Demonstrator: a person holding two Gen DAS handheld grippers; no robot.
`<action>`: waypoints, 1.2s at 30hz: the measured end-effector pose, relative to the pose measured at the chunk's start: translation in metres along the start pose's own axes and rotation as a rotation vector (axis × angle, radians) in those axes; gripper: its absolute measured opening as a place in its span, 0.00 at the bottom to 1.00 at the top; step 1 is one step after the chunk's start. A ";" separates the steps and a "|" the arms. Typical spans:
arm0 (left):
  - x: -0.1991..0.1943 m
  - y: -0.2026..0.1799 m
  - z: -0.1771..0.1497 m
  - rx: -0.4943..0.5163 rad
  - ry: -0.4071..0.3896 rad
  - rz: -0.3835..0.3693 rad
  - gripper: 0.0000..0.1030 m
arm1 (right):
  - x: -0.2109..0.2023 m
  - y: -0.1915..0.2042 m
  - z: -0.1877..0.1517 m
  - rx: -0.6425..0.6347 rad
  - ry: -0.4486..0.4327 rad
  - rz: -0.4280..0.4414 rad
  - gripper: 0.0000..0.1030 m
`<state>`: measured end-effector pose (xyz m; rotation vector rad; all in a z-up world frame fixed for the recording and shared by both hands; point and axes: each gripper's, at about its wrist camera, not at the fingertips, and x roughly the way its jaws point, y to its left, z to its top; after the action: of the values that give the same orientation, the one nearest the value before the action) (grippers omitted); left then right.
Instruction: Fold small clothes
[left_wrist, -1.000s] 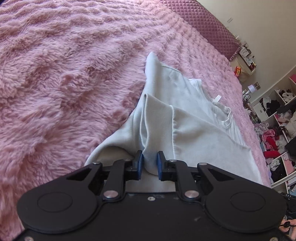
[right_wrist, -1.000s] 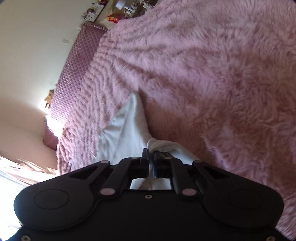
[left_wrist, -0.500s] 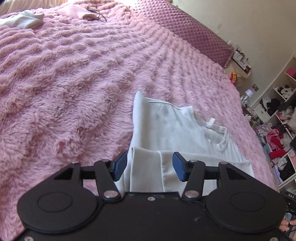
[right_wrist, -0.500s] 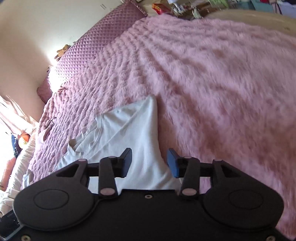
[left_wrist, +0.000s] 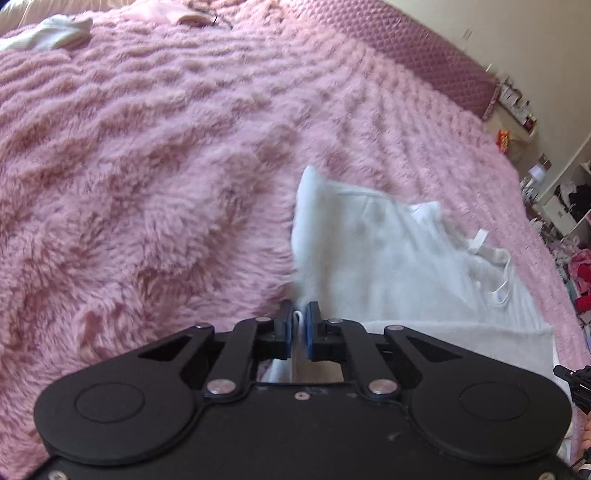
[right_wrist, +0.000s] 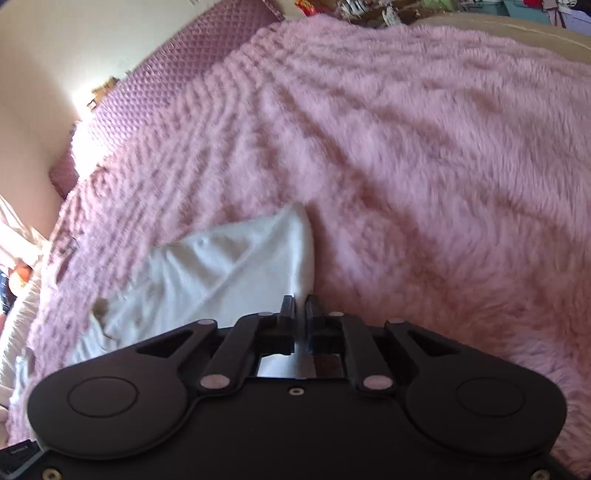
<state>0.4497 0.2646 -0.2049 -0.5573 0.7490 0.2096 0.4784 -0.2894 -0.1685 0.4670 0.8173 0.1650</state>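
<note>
A small white T-shirt (left_wrist: 388, 258) lies on the fluffy pink blanket (left_wrist: 147, 177), its neckline and label toward the right. My left gripper (left_wrist: 298, 314) is shut on the shirt's left edge, with a fold of white cloth between the blue pads. In the right wrist view the same shirt (right_wrist: 229, 273) spreads to the left, and my right gripper (right_wrist: 300, 306) is shut on its right edge, cloth pinched between the dark pads. The near part of the shirt is hidden under both gripper bodies.
A quilted purple headboard (left_wrist: 436, 55) runs along the far side of the bed. Other small clothes (left_wrist: 55, 33) lie at the far left corner. Shelves with clothes (left_wrist: 576, 236) stand at the right. The blanket (right_wrist: 424, 166) stretches wide around the shirt.
Both grippers were shut on the shirt a second ago, opened half a second ago with the shirt laid flat, and have now shut again on its left and right edges.
</note>
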 end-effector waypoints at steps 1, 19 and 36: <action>0.004 0.002 -0.002 0.006 0.001 0.001 0.11 | 0.003 -0.003 -0.003 -0.008 0.007 -0.001 0.06; -0.049 -0.008 -0.067 0.044 0.052 -0.081 0.49 | -0.074 -0.008 -0.068 -0.082 0.093 0.100 0.32; -0.236 0.042 -0.124 0.136 0.082 -0.090 0.78 | -0.254 -0.039 -0.143 -0.125 0.153 0.183 0.55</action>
<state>0.1920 0.2347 -0.1323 -0.4710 0.8091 0.0519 0.2000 -0.3564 -0.1029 0.4143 0.9076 0.4232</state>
